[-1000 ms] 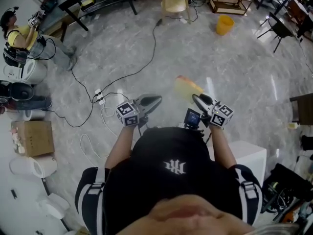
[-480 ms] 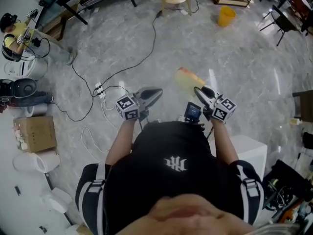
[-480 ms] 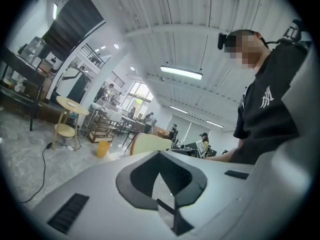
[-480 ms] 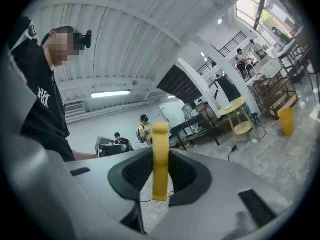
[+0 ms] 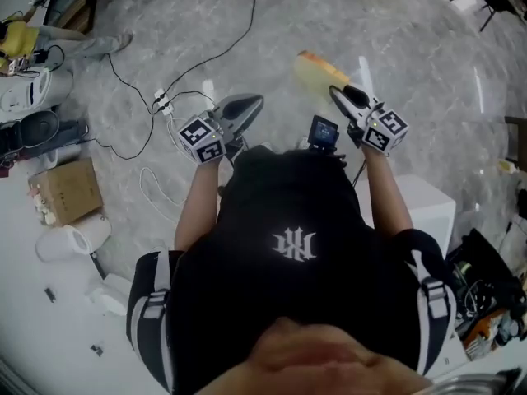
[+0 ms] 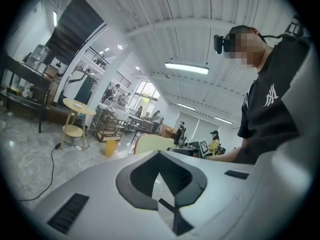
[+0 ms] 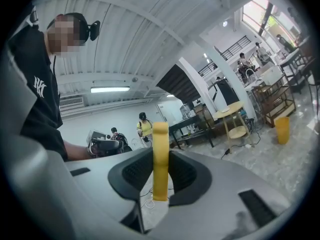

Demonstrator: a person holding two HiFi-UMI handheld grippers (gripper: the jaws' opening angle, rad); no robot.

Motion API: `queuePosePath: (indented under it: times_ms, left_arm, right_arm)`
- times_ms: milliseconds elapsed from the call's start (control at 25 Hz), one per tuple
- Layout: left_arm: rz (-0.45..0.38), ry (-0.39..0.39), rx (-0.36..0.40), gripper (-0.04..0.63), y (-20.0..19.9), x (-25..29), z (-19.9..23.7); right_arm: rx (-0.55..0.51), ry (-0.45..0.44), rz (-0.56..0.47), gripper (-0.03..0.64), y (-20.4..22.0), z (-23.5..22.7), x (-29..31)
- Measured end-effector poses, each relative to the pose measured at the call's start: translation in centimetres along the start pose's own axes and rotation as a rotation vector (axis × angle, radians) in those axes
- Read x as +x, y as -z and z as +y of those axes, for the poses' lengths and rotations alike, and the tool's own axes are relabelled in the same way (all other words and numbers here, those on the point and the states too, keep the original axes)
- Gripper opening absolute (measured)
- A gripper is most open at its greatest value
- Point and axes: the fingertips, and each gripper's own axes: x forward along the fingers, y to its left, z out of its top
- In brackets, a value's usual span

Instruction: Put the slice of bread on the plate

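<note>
The right gripper [image 7: 160,180] was clamped on a pale yellow slice of bread [image 7: 160,154], its dark ridged pads pressing both flat faces so the slice stood upright and edge-on between them. In the head view this right gripper [image 5: 346,101] reached forward from the person's chest, and the slice of bread [image 5: 314,71] stuck out beyond its tips, in the air over the grey marbled floor [image 5: 412,48]. A cube with black-and-white square markers [image 5: 385,130] sat at the gripper's back end. The left gripper [image 6: 159,156] had its jaws together at the tips with nothing between them, and it pointed forward beside the right one, apart from it; in the head view the left gripper [image 5: 245,105] showed as a closed grey wedge. Black cables and a white power strip [image 5: 161,101] lay on the floor ahead on the left. A brown cardboard box [image 5: 66,192] sat further left. A yellow plastic bucket [image 7: 282,129] stood well off across the room, near a round wooden side table [image 7: 231,109].
</note>
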Motion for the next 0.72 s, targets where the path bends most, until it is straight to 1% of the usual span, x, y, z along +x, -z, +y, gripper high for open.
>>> queuePosePath:
  times_ms: [120, 200, 360, 520, 720]
  left_arm:
    - [0.000, -0.051, 0.010, 0.006, 0.1, 0.6, -0.3]
    - [0.005, -0.071, -0.011, 0.006, 0.4, 0.2, -0.2]
    - [0.023, -0.077, -0.026, 0.006, 0.5, 0.1, 0.1]
    - [0.012, -0.098, -0.027, 0.005, 0.1, 0.2, 0.8]
    - [0.008, -0.080, -0.034, 0.005, -0.4, -0.5, 4.6]
  right_arm:
    - [-0.016, 0.013, 0.016, 0.086, 0.4, -1.2, -0.9]
    - [-0.001, 0.024, 0.021, 0.086, 1.0, -1.4, -0.9]
    - [0.026, 0.034, 0.017, 0.086, 1.4, -1.8, -0.9]
    - [0.029, 0.031, 0.025, 0.087, 1.7, -1.9, -0.6]
    - [0.047, 0.071, -0.003, 0.086, 0.9, -2.3, 1.9]
